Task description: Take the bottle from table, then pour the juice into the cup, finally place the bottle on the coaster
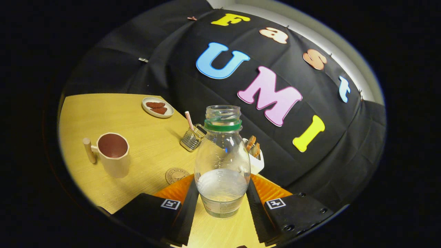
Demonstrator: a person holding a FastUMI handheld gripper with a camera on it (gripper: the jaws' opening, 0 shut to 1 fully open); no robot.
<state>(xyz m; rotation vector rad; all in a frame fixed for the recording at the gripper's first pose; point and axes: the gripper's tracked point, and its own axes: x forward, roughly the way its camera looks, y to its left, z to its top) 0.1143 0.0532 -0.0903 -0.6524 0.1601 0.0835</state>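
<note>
A clear plastic bottle [222,155] with a green neck ring and no cap stands between my fingers, with a little pale liquid in its lower part. My gripper [222,194] is shut on the bottle, both fingers pressing its lower sides. A beige cup [113,153] with a peg handle and a reddish-brown inside stands on the wooden table [144,120], off to the left beyond the left finger. A round brown coaster [176,175] lies flat just ahead of the left finger, between the cup and the bottle.
A small white plate [157,107] with two red-brown pieces sits far back by the wall. A ribbed glass holder [192,138] with a striped straw stands behind the bottle. A white container [256,156] with brown sticks is right of the bottle.
</note>
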